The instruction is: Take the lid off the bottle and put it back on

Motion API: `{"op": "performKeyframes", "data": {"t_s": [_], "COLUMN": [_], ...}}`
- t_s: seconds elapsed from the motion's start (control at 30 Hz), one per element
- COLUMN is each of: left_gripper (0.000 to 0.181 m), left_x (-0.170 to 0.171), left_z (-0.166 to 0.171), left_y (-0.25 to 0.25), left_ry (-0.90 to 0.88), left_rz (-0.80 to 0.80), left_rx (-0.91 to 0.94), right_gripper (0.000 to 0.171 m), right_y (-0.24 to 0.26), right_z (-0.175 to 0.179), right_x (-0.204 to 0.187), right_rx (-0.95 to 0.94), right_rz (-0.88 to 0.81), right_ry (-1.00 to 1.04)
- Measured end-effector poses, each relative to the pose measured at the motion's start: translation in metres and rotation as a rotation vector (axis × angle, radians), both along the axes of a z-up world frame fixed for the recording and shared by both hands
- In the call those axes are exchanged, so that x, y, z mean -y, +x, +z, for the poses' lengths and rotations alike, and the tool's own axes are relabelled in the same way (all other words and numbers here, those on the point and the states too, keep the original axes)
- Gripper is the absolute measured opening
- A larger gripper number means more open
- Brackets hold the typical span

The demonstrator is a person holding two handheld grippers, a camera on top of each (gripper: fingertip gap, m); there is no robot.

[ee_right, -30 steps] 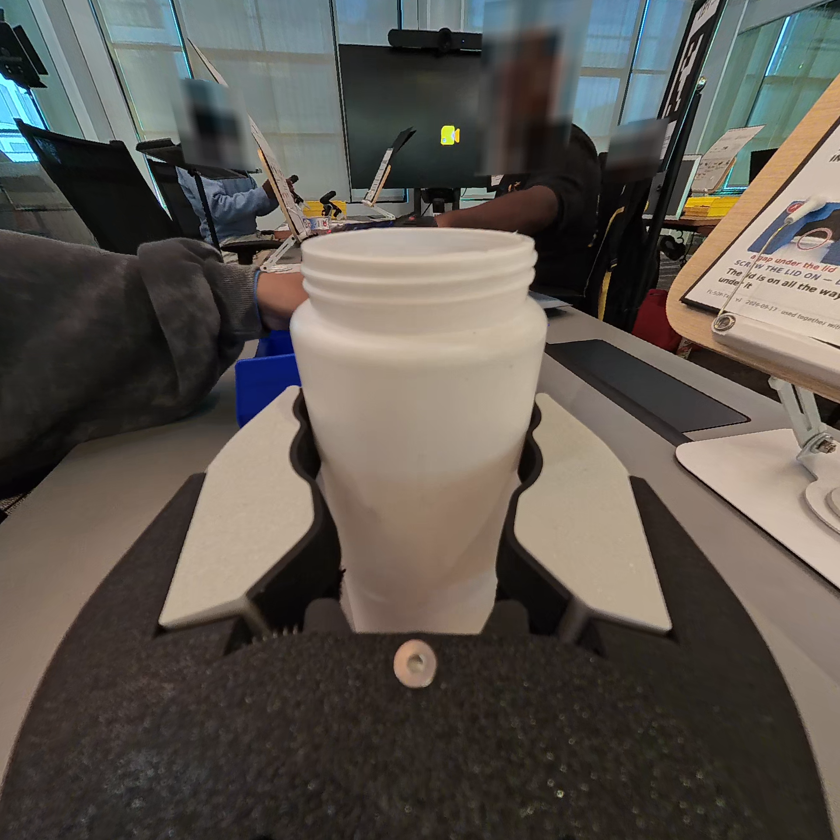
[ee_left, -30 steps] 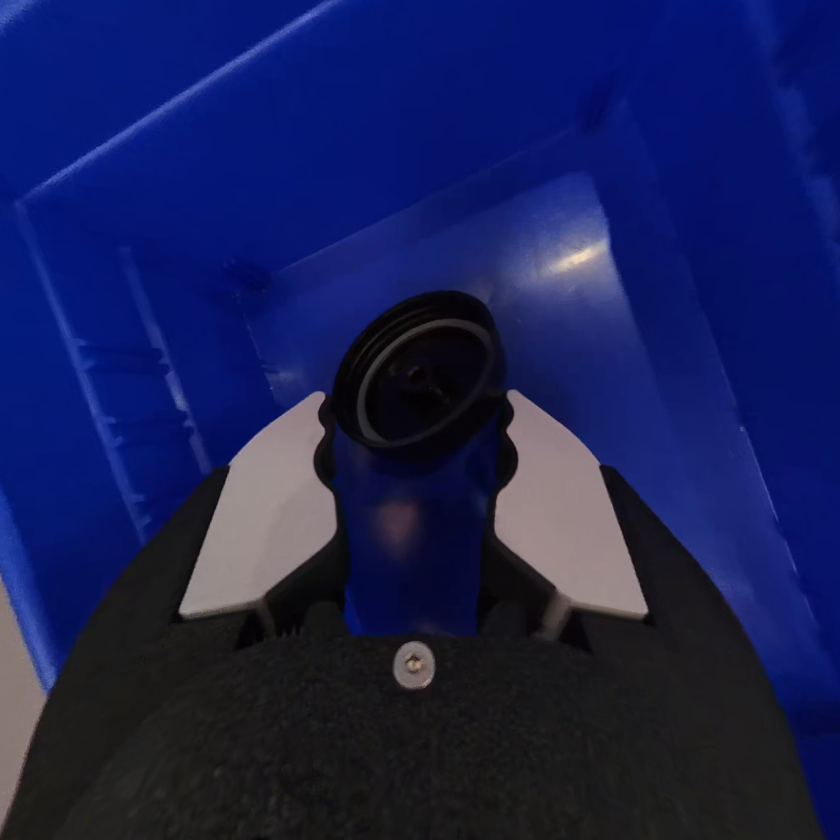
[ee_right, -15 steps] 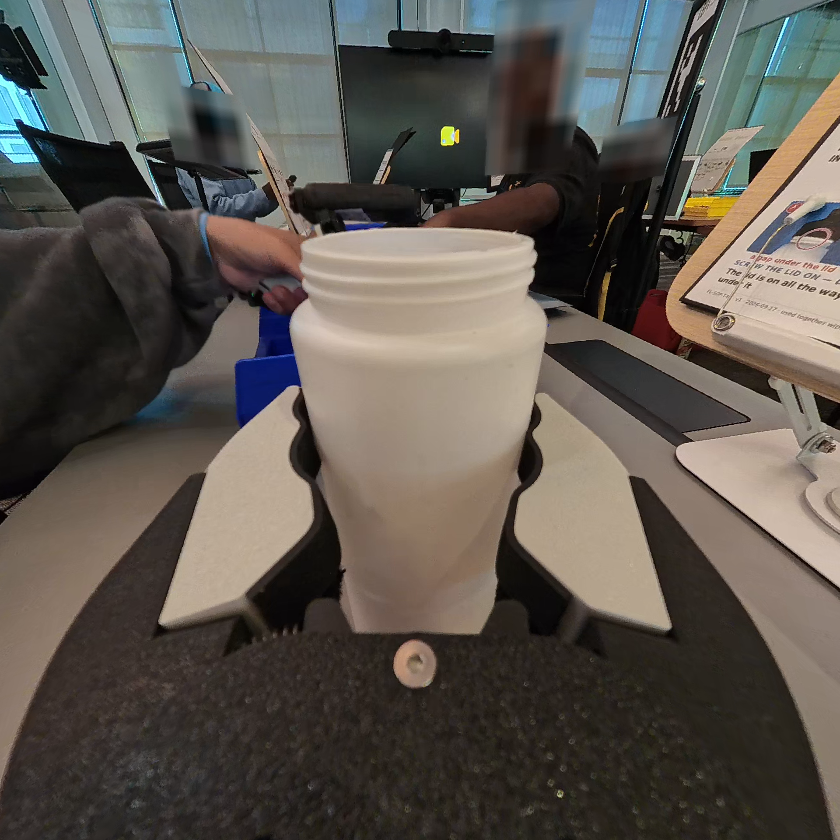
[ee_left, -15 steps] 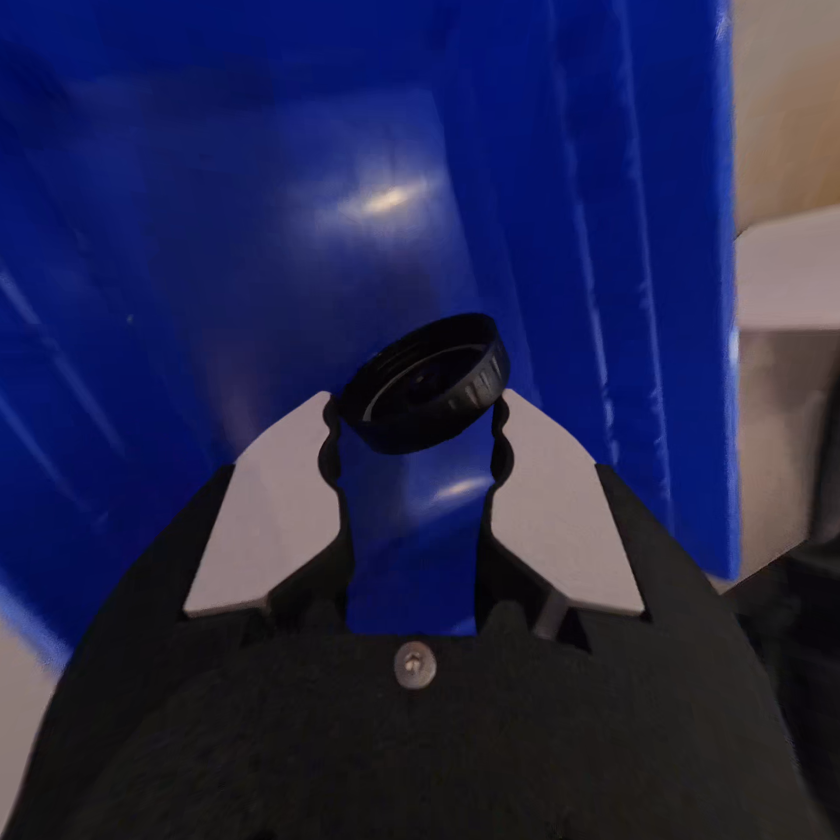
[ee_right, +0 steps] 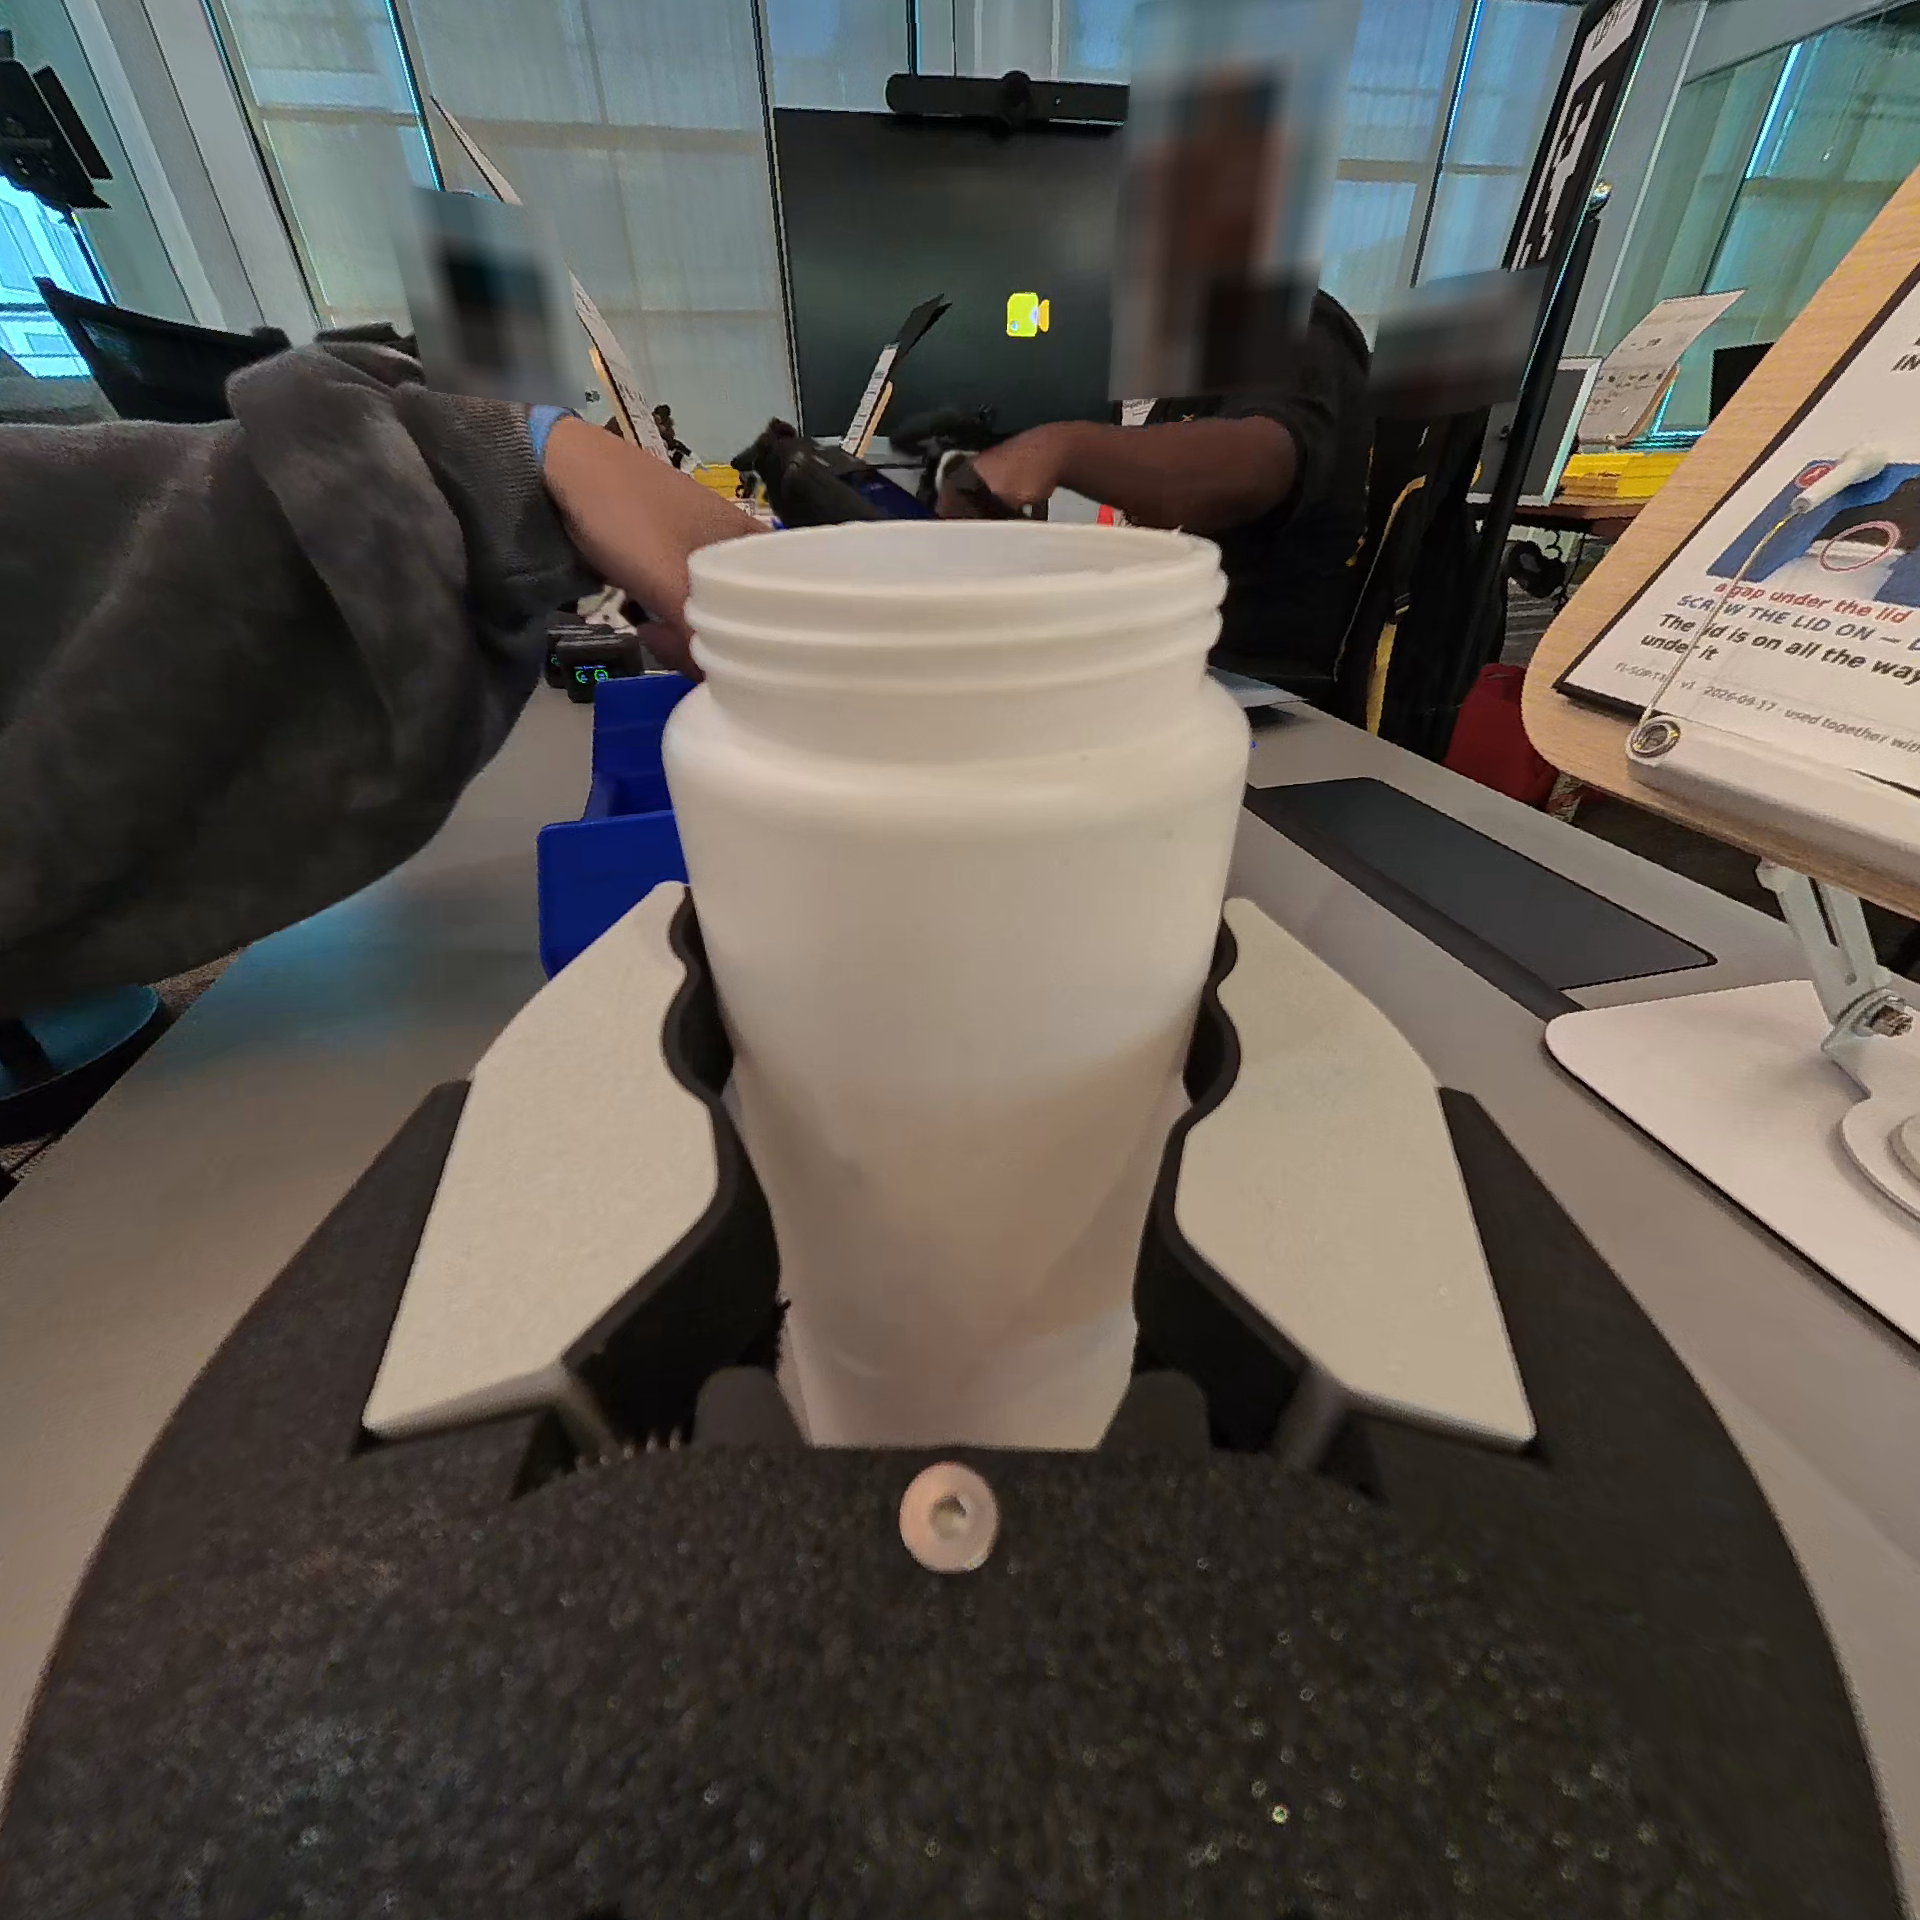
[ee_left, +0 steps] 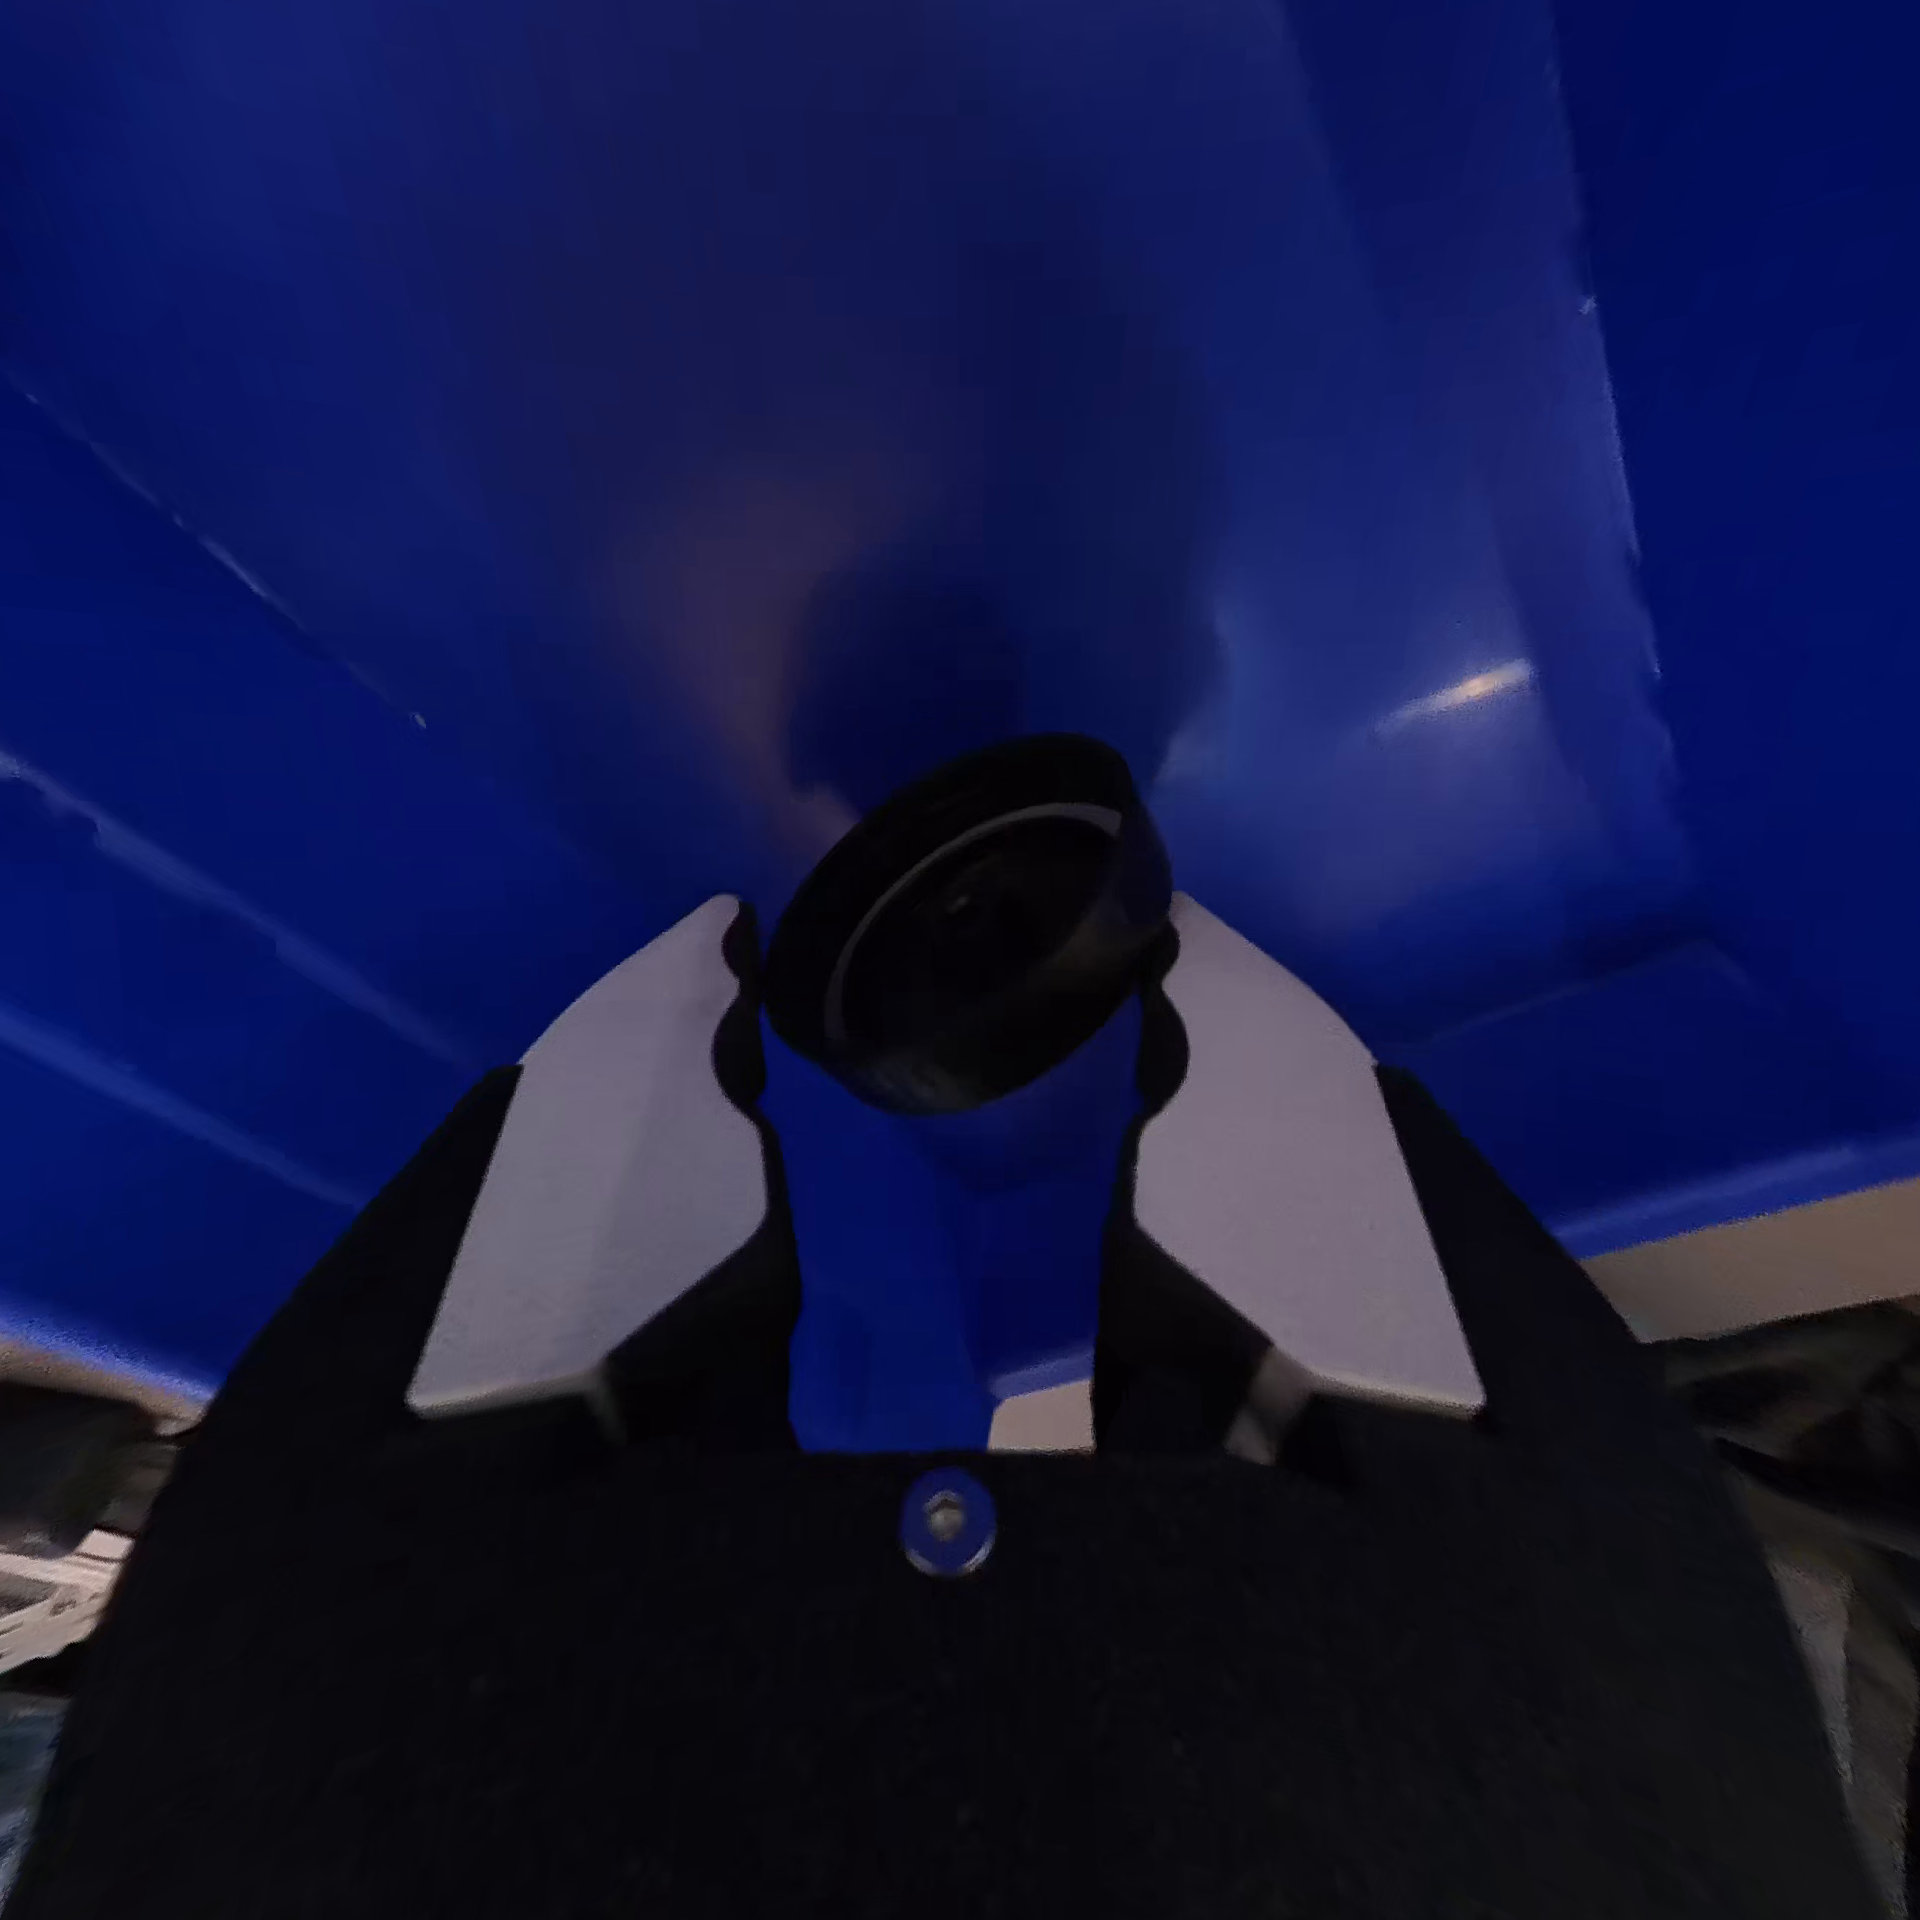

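Left tongs (ee_left: 956, 966) are clamping the black lid (ee_left: 966, 925), its open underside facing the camera, tilted toward 8 o'clock; right tongs (ee_right: 956, 997) are gripping the upright, open white bottle (ee_right: 956, 935).

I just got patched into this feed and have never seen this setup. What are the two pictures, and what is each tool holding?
There is no robot arm: a person holds a two-finger gripper in each hand, with a camera looking along its fingers. In the left wrist view, the left gripper clamps a black lid, tilted so its open underside shows, over a blue bin. In the right wrist view, the right gripper grips an upright, open white bottle above a grey table. The lid is off.
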State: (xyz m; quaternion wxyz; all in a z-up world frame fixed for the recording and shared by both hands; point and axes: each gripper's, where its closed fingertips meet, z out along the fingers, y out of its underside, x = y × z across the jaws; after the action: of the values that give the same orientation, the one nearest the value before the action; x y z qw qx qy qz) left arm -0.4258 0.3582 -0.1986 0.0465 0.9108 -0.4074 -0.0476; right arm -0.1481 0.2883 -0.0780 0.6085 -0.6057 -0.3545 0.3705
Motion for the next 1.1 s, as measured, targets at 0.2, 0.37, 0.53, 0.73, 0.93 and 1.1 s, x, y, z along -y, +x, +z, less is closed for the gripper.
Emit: {"op": "performKeyframes", "data": {"t_s": [0.2, 0.37, 0.53, 0.73, 0.93, 1.1], "left_gripper": [0.017, 0.017, 0.016, 0.016, 0.042, 0.050], "left_x": [-0.008, -0.014, -0.004, 0.032, 0.002, -0.021], "left_z": [0.008, 0.029, 0.040, 0.034, -0.004, 0.006], "left_y": [0.006, 0.000, 0.029, 0.088, 0.062, 0.044], "left_ry": [-0.079, -0.037, -0.068, -0.345, -0.186, 0.061], "left_rz": [-0.014, -0.054, -0.010, 0.172, 0.288, 0.188], "left_rx": [-0.056, -0.071, 0.201, 0.719, 0.626, 0.522], "right_gripper": [0.088, 0.088, 0.088, 0.088, 0.088, 0.088], "right_y": [0.000, 0.000, 0.000, 0.000, -0.001, -0.002], "right_z": [0.000, 0.000, 0.000, 0.000, 0.000, 0.000], "right_x": [0.000, 0.000, 0.000, 0.000, 0.001, 0.001], "right_rx": [-0.001, -0.003, -0.003, -0.004, -0.004, -0.007], "right_rz": [0.001, 0.003, 0.003, 0.002, 0.006, 0.010], "right_ry": [0.000, -0.001, -0.001, -0.002, -0.002, -0.002]}}
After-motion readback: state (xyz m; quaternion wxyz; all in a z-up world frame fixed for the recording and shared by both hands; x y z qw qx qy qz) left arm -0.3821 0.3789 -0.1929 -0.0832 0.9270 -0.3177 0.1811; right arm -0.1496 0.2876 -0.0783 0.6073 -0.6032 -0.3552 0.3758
